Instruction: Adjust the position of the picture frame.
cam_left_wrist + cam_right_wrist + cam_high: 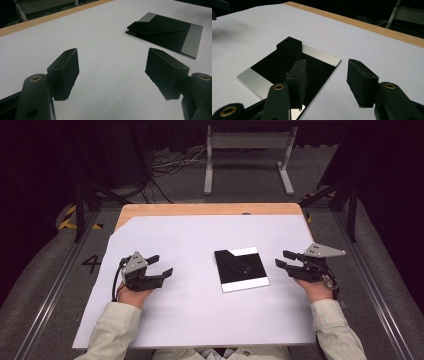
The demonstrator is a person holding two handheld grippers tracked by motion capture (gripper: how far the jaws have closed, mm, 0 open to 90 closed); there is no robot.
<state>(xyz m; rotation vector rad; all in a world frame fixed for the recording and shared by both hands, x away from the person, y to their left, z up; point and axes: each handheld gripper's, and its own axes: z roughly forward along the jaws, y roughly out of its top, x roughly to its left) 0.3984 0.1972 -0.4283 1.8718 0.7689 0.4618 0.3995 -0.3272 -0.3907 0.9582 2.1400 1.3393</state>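
A flat square plate (241, 269) lies on the white sheet (190, 315) at the table's middle. It is glossy black with silver strips along two edges (192, 40) (254, 80). A dark blocky shape (289, 53) stands out on its black face; I cannot tell whether it is an object or a reflection. My left gripper (162, 264) rests left of the plate, open and empty (112, 56). Right of the plate, my right gripper (281, 258) also stands open with nothing between its fingers (327, 65), one finger hanging over the plate's near corner.
The sheet covers most of a wooden table whose bare far edge (200, 209) shows. Beyond it on the floor stand a grey metal frame (247, 142) and loose cables (170, 165). Rails (50, 290) run along both sides.
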